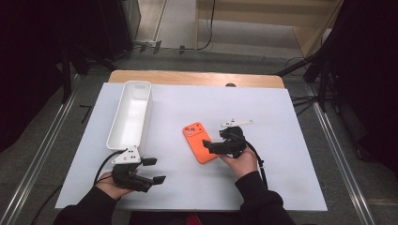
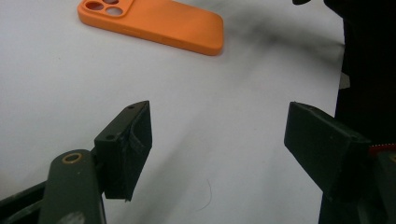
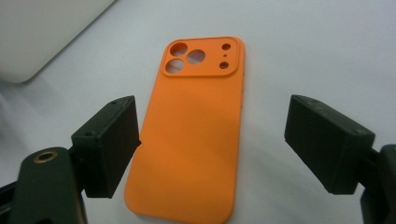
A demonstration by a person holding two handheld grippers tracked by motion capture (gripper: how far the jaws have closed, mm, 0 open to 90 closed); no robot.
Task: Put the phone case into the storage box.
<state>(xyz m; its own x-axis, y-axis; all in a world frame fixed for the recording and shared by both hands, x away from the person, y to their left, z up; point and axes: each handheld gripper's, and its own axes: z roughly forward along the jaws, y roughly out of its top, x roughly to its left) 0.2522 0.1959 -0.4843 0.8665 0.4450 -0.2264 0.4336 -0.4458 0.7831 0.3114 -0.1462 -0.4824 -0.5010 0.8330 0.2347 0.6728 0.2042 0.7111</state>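
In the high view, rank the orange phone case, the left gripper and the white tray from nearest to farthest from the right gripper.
1. Orange phone case, on the table just left of the right gripper.
2. Left gripper, near the front edge.
3. White tray, along the left side; not much farther.

White bin cut off at frame edge, top-left.

Orange phone case beside right gripper

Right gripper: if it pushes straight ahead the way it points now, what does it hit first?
Most likely the orange phone case, lying flat between the open right gripper jaws. Its height above the case is unclear.
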